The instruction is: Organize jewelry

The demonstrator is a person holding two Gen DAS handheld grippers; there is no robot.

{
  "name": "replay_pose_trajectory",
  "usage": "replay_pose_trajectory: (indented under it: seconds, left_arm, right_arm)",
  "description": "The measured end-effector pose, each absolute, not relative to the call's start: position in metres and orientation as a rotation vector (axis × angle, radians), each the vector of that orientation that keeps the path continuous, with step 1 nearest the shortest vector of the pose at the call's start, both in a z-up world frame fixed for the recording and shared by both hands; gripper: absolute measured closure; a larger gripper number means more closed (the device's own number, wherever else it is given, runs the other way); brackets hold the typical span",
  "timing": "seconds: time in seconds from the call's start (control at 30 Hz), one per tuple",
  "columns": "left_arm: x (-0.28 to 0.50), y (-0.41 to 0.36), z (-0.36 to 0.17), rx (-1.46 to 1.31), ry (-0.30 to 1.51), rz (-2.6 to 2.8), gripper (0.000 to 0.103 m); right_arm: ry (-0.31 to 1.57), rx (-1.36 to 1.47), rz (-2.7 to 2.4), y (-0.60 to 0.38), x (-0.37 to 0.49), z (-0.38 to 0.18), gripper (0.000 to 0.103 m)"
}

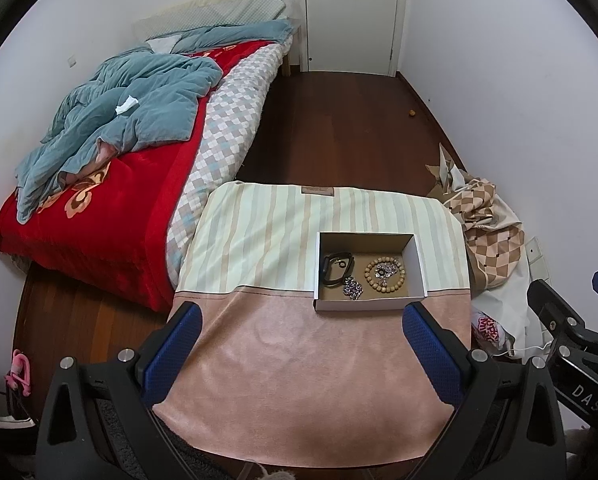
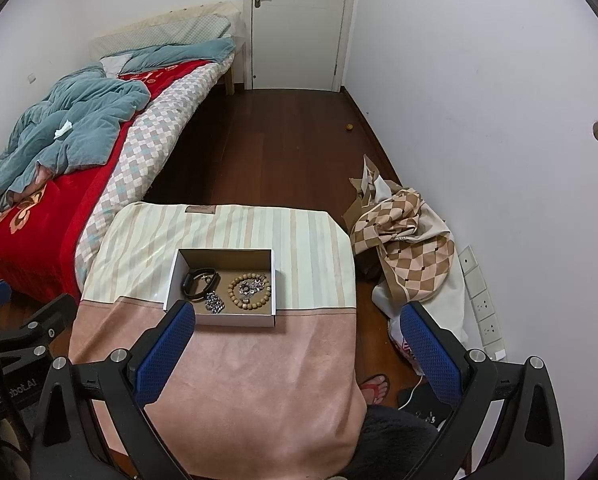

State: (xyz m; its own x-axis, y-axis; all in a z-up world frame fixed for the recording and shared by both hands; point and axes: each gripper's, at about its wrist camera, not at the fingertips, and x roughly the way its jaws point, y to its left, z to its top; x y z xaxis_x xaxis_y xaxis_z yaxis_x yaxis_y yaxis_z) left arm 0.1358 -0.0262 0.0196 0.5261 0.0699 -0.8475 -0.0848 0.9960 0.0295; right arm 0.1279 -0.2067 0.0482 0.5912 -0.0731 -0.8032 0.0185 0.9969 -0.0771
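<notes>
Left gripper [image 1: 303,344] and right gripper [image 2: 297,344] hover spread wide (both empty). Box [image 1: 369,304] holds wooden bead bracelet [image 1: 385,276], black band [image 1: 337,268].

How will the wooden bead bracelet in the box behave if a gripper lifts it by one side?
The wooden bead bracelet is probably floppy: separate round beads on a string, so it should sag into a drooping loop. Likely light. The smooth beads may slip between flat pads. A small metal piece lies inside its ring in the box and could snag or be dragged along.
</notes>
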Motion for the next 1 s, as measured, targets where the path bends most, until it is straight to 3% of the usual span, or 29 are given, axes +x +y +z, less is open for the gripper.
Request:
replay_pose_trajectory:
  seconds: [1.0]
  left_arm:
    - [0.1327, -0.0289, 0.0247, -0.018, 1.011, 0.086, 0.001]
  right_arm:
    - [0.934, -0.064, -0.055, -0.2057, 0.1261, 0.0494, 0.0]
